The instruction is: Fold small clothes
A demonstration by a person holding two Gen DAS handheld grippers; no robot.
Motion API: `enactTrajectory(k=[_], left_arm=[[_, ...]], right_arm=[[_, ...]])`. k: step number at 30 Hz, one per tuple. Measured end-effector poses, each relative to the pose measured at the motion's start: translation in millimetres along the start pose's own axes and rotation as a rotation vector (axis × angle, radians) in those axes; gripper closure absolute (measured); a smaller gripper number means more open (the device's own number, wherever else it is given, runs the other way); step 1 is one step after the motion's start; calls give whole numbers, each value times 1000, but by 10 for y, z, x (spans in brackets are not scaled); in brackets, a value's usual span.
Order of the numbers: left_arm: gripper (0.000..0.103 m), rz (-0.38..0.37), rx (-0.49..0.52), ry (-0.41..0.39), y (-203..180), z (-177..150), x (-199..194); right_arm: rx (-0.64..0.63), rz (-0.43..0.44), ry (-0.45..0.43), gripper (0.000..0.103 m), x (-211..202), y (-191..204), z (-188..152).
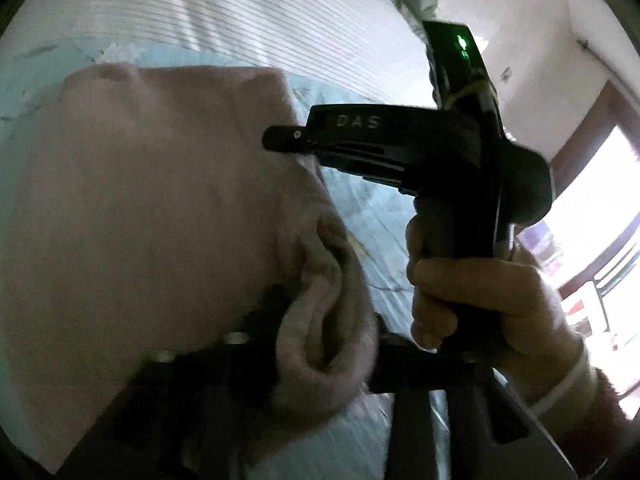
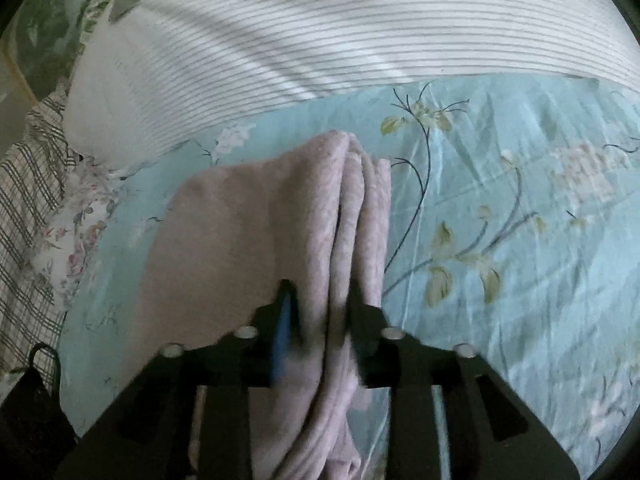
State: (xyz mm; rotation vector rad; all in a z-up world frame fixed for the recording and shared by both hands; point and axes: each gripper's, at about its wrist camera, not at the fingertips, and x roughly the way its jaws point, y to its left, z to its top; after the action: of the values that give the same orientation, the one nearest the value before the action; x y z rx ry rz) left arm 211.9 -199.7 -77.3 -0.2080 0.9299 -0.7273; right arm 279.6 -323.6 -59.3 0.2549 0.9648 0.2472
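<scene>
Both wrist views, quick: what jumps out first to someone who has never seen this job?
The pink garment dominates both views, bunched in folds between the right gripper fingers above a light-blue floral bedsheet. In the left wrist view the same cloth drapes over the left gripper, with the other black gripper and the hand holding it close on the right. A striped white pillow lies behind.

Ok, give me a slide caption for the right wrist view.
Right claw clamps the bunched edge of a pink garment over a floral bedsheet.
</scene>
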Motion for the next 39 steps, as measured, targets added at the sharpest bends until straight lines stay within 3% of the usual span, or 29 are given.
enactTrajectory(k=[1, 2, 3, 7, 15, 18, 23, 25, 26, 27, 28, 30, 31, 33, 39], left_arm=[[43, -7, -5, -3, 8, -22, -75], [42, -14, -3, -16, 15, -55, -199], [39, -14, 0, -26, 24, -84, -314], [24, 11, -40, -65, 234, -165, -717], [23, 69, -265, -82, 1169, -154, -1073], [23, 52, -319, -64, 1425, -50, -967], [23, 38, -328, 10, 1639, 83, -533], [23, 17, -298, -2, 1657, 181, -424], [23, 1, -294, 0, 1687, 242, -357], [27, -23, -301, 7, 1728, 300, -274], [42, -36, -309, 6, 1755, 323, -233], [57, -45, -326, 14, 1798, 358, -200], [65, -48, -323, 7, 1787, 370, -202], [68, -41, -291, -22, 1650, 318, -386], [69, 12, -211, -149, 1379, -57, -1392]], right_arm=[[-3, 0, -5, 43, -44, 26, -30], [-5, 3, -16, 27, -98, 38, -67], [-9, 12, -28, 20, -154, 41, -115], [26, 62, -11, 20, -208, 21, -299], [160, 181, 32, 20, -94, -192, -449], [178, 195, 34, 20, -35, -265, -417], [168, 197, 81, 20, 205, -299, -353], [136, 192, 76, 22, 251, -250, -321], [128, 196, 94, 32, 301, -236, -317], [138, 205, 115, 48, 344, -232, -314], [157, 214, 135, 52, 386, -226, -321], [162, 208, 134, 64, 377, -190, -319], [168, 217, 129, 67, 342, -164, -316], [182, 266, 112, 70, 247, -74, -323], [107, 424, 112, 71, 181, 590, -517]])
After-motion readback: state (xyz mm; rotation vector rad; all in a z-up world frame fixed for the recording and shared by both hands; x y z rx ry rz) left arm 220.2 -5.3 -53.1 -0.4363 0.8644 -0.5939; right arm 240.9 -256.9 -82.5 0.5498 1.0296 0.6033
